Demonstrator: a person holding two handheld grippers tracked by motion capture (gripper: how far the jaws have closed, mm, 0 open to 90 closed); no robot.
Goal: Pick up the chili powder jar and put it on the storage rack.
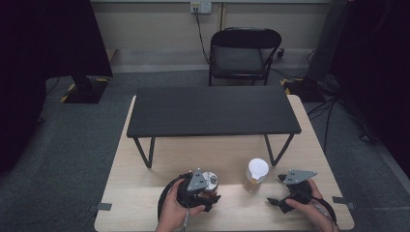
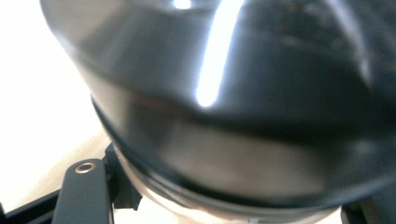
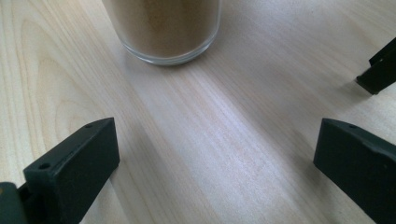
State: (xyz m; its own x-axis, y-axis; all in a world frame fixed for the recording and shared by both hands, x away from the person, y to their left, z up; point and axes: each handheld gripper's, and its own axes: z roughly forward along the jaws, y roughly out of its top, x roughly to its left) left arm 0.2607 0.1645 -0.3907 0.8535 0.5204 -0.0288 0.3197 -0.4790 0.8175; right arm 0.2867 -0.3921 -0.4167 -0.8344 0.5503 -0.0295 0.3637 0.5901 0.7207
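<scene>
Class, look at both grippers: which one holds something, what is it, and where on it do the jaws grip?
The left gripper holds a silver-lidded jar, clamped around its side. The right gripper is open, holding nothing, near the white-lidded glass jar.

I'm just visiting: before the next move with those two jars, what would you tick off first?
1. Left gripper shut on the silver-lidded jar: ok.
2. That jar upright: cannot tell; the left gripper view is blurred.
3. Right gripper open, nothing between its jaws: ok.
4. White-lidded jar standing upright on the wooden table: ok.
5. Gap between right gripper and white-lidded jar: ok, apart.
6. Black shelf top free for placing: ok.
</scene>
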